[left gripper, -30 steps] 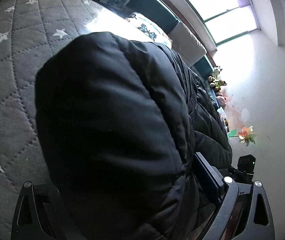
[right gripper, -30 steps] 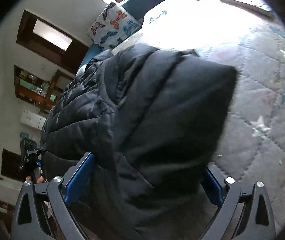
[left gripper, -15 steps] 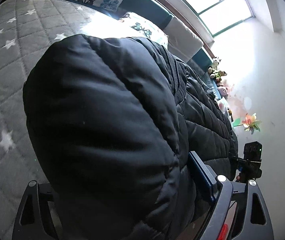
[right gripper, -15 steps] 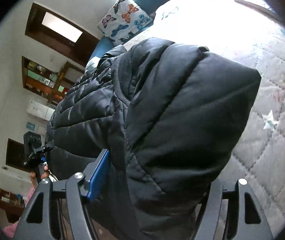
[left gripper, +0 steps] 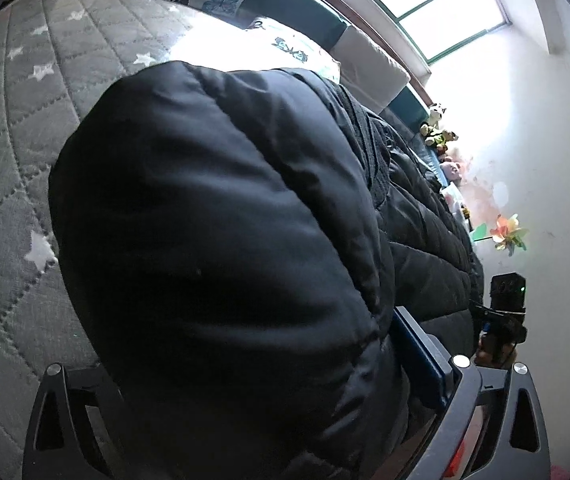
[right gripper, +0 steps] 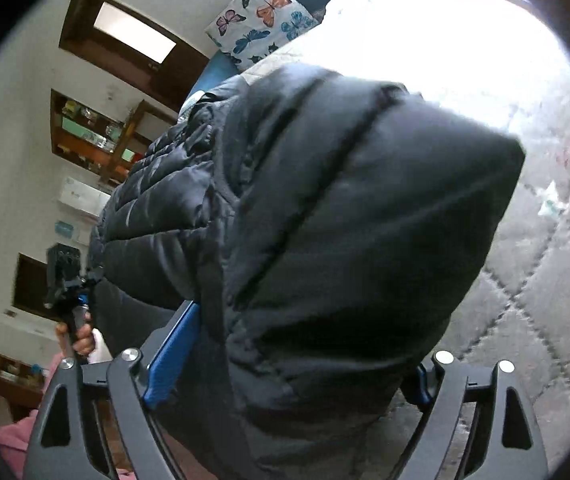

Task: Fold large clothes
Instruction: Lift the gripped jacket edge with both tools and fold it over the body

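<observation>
Two tools, both opening, left tool (left gripper: 253, 412) and right tool (right gripper: 285, 376) each with a fat fold of the black coat (left gripper: 221, 240) between its fingers, bed (left gripper: 17, 128) underneath.

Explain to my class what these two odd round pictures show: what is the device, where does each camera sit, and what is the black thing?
There is no robot here: a person carries a two-fingered tool in each hand. Each picture comes from a wide-angle camera on one tool, looking forward along its fingers, which is why the edges bend. One view belongs to the left hand-held gripper, the other to the right hand-held gripper. A black puffer jacket is bunched over a grey quilted bed cover with stars. A butterfly cushion sits behind. The jacket fills the gap between both pairs of jaws, which are opening. Whether the pads press on it cannot be told.
</observation>
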Demonstrator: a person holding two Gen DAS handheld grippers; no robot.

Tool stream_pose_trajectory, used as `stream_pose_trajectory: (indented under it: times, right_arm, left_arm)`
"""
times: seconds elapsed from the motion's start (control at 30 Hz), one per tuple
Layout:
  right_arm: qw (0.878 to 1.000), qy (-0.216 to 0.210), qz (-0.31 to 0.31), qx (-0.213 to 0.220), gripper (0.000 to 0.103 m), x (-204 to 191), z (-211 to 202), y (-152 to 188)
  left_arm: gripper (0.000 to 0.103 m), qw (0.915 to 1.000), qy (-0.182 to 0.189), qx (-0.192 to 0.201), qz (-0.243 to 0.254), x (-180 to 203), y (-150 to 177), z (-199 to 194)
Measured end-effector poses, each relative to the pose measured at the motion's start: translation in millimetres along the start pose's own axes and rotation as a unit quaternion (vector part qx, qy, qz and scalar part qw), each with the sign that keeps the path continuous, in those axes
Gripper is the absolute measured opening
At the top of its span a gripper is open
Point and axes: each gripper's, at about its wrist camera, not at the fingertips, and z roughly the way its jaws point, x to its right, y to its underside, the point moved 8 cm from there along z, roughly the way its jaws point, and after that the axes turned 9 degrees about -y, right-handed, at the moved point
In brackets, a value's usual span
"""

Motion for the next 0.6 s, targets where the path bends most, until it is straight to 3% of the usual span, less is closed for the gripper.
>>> stream_pose_trajectory:
  times: [0.13,0.27,0.33,0.43,0.6]
  right_arm:
    - [1.0,-0.01,-0.008,-0.004,0.099,-4.0,3.7,-1.8]
    - [1.0,-0.011,-0.012,-0.004,0.097,-10.9,8.9,-3.1]
    - [1.0,-0.01,-0.014,0.001,0.089,-13.8,6.5,-0.8]
    - [0.999,0.001,-0.028,0.018,0.063,-20.4,-5.5,3.4]
    - [0.996,0.029,-0.067,0.047,0.046,-47.8,-23.0,7.2]
  left_arm:
    - [0.103,0.9987,0.036,-0.023,-0.026,0.3,1.6,8.3]
    - [0.103,0.999,0.027,-0.031,-0.02,12.3,1.5,12.1]
    - [0.097,0.9996,0.017,-0.02,-0.015,16.4,1.2,9.5]
    - [0.084,0.9999,0.0,0.007,-0.011,20.7,3.5,0.6]
    - [0.07,0.9981,-0.046,0.037,0.019,50.5,11.8,-20.4]
